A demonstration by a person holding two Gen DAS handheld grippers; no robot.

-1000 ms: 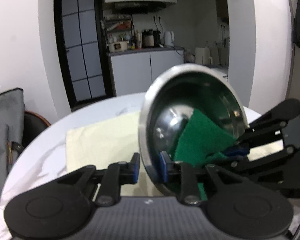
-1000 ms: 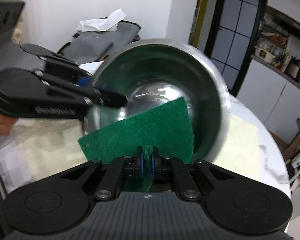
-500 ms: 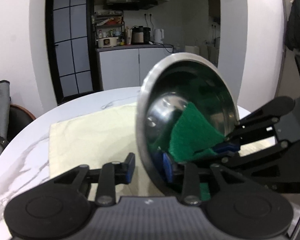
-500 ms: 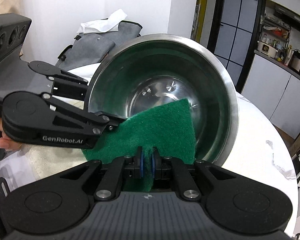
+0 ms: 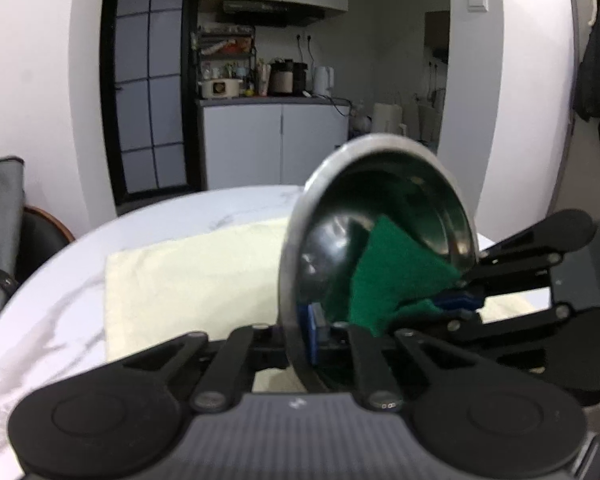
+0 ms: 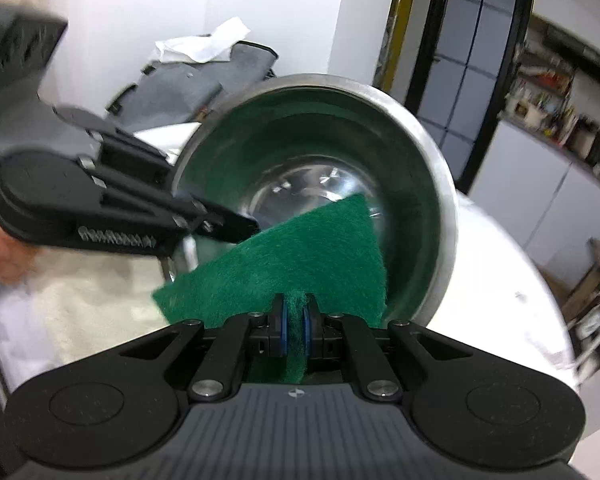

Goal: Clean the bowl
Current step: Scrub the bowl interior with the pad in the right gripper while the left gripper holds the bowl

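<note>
Left tongs (image 5: 300,336) have just closed to pinch the rim of the bowl (image 5: 380,240), tipped up above the desk (image 5: 60,300), right tongs (image 6: 295,326) pinch the pad (image 6: 300,264) inside it: keep rim grip firm, sweep pad around the wall.

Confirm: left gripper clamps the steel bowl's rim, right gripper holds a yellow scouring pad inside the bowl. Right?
One thing is off: the scouring pad is green, not yellow, as the right wrist view shows. The rest holds: the left gripper clamps the steel bowl's rim, and the right gripper holds the pad inside the bowl.
</note>
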